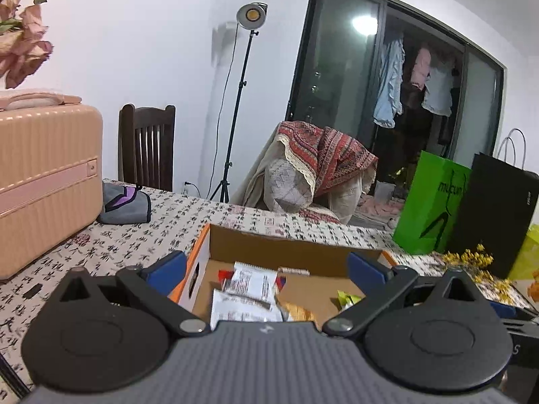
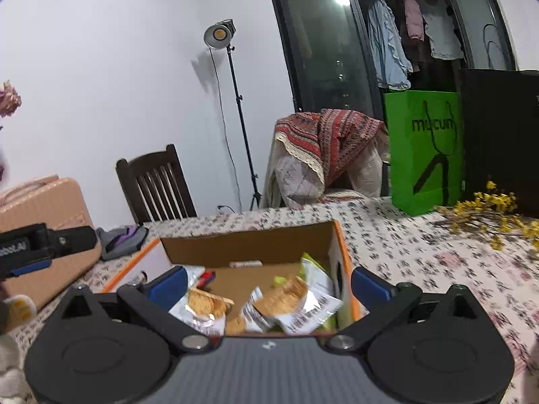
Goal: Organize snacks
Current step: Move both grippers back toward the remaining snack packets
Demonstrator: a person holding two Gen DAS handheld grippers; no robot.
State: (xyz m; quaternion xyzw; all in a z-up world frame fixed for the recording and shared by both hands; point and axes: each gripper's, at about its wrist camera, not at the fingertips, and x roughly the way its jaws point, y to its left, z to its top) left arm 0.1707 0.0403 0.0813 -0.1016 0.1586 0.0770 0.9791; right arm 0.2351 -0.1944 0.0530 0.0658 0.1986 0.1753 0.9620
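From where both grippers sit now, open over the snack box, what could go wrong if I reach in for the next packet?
1. The snack packets lie overlapped and tilted in the cardboard box, so the open right gripper may pinch two or crush a cracker.
2. The left gripper, also open, hovers over the same box; both reaching in could collide.
3. The box looks light; pushing its wall might slide it toward the yellow flowers.

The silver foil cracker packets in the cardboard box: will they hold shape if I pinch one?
Probably not. The silver foil cracker packets look crinkled and lie tilted against each other, so the film should flex and may slip. They seem light, and the pictured crackers could crush. Both the right gripper and left gripper are open above the orange-edged cardboard box.
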